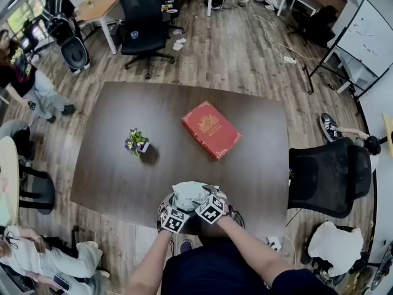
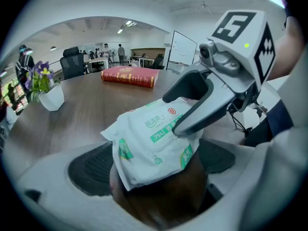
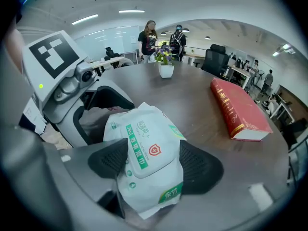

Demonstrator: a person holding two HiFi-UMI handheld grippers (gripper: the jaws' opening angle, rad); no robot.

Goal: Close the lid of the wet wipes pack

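Observation:
The wet wipes pack (image 1: 189, 195), white with green print, sits at the near edge of the dark table (image 1: 123, 165). Its flat lid (image 3: 147, 153) lies down against the pack. In the left gripper view the pack (image 2: 151, 143) fills the gap between my left gripper's (image 2: 156, 163) two pads, which hold it by its sides. My right gripper (image 3: 154, 163) stands open around the pack's other end, its pads close beside the lid. One of its fingers (image 2: 195, 118) lies across the pack's top. In the head view both marker cubes crowd the pack and hide its near part.
A red book (image 1: 210, 129) lies mid-table, and a small potted plant (image 1: 136, 141) stands to its left. A black office chair (image 1: 328, 174) is at the table's right, another (image 1: 144, 17) beyond the far edge. People sit and stand at the left.

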